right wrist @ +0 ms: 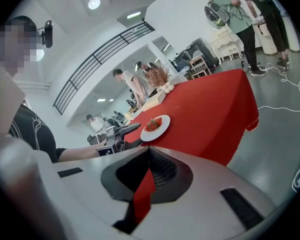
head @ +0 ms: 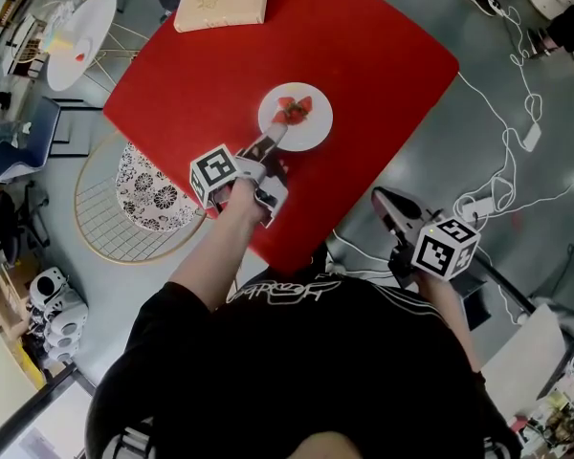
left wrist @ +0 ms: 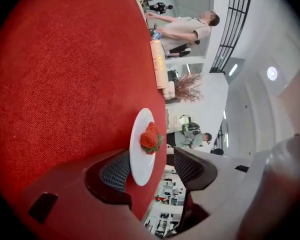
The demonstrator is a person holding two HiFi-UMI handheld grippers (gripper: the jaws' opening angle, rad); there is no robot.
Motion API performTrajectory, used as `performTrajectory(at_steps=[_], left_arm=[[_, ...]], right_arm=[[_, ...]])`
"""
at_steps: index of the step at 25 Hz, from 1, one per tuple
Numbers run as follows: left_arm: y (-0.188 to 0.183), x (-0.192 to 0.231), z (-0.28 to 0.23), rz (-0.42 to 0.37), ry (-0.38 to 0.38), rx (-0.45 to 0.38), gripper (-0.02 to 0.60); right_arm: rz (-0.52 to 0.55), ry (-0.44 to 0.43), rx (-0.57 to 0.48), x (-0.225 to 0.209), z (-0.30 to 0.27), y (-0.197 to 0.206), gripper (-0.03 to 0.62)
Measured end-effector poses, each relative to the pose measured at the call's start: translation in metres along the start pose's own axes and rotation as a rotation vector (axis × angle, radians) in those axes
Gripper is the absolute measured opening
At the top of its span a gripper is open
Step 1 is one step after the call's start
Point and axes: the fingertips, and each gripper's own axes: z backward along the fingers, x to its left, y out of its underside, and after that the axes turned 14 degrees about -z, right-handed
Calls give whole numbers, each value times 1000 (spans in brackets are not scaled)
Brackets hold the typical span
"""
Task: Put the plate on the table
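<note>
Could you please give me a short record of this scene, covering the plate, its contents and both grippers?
plate: white, lying flat on the red table
on plate: strawberry
left gripper: jaws apart, plate's near rim between them, not clamped
right gripper: off the table to the person's right, jaws together, holding nothing

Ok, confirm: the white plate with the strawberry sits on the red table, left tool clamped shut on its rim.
Wrong grip. The left gripper view shows the left tool open, jaws apart around the rim. The white plate with the strawberry does sit on the red table.
</note>
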Motion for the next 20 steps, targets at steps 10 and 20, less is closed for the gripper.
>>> performTrajectory(at_steps=[10, 20], left_arm=[[12, -10, -8, -205, -25, 93, 310], [26, -10, -13, -480, -114, 218, 314]], right_arm=[[-27, -17, 22, -5, -3, 10, 8], [-32, -34, 37, 0, -6, 16, 8]])
